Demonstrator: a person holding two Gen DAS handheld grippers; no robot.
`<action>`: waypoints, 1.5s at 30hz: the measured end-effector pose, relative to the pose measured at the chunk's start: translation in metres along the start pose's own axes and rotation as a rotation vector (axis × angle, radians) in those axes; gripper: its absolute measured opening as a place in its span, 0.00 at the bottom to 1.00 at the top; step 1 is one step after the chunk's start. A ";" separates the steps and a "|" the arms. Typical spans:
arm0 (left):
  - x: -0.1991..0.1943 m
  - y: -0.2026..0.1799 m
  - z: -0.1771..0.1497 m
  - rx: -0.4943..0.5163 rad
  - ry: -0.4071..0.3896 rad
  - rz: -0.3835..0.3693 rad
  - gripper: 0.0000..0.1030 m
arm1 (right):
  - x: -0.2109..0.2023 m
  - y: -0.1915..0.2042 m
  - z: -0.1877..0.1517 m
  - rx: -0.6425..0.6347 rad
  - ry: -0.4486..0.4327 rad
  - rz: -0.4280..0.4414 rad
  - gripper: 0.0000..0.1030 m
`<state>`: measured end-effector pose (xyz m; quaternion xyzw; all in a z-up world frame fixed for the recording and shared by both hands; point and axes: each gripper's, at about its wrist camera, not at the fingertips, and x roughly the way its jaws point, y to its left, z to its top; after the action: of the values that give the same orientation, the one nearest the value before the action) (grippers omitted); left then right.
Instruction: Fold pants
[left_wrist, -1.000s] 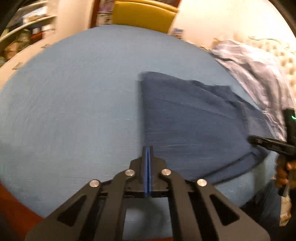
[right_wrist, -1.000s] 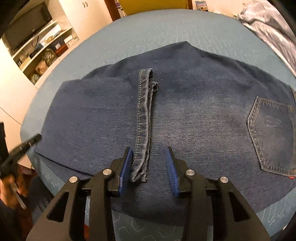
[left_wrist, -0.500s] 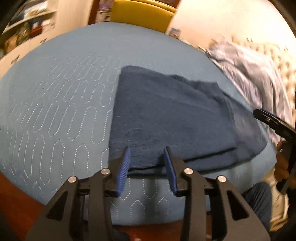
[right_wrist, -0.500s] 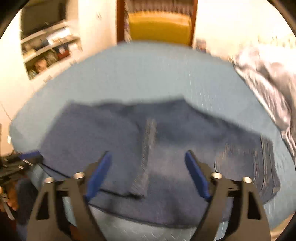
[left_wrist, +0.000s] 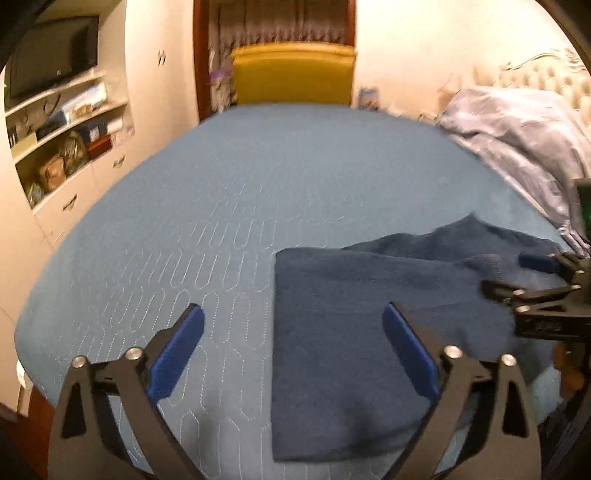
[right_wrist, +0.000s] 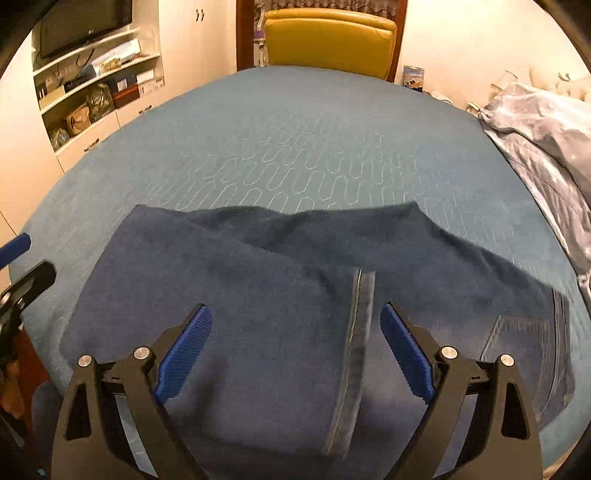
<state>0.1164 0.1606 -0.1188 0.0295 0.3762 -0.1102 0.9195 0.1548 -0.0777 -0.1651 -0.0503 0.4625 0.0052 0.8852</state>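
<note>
Both hand-held grippers (left_wrist: 291, 350) lifted (pants (right_wrist: 295, 314) flat)

My left claw (left_wrist: 293, 350) and right claw (right_wrist: 295, 350) match: matte black angular frames with triangular cut-outs, silver screw heads at the pivots, and ribbed blue pads (right_wrist: 184, 349) lining the inner fingers. I see no cables.

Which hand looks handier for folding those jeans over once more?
Probably the left. Its open left gripper hovers over the dark blue denim jeans' free end on the blue quilted bedspread; the open right gripper hangs over their middle, by the stitched hem.
</note>
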 end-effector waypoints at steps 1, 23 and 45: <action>0.009 0.000 0.004 0.006 0.026 -0.003 0.54 | 0.003 -0.001 0.003 -0.008 -0.007 0.000 0.86; 0.129 -0.001 0.058 0.072 0.189 -0.187 0.05 | 0.065 -0.029 -0.017 0.026 0.148 -0.051 0.56; 0.052 0.008 -0.061 -0.032 0.140 -0.023 0.23 | 0.065 -0.038 -0.015 0.021 0.135 -0.037 0.58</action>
<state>0.1128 0.1671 -0.1991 0.0179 0.4417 -0.1123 0.8899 0.1821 -0.1197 -0.2236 -0.0497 0.5200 -0.0192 0.8525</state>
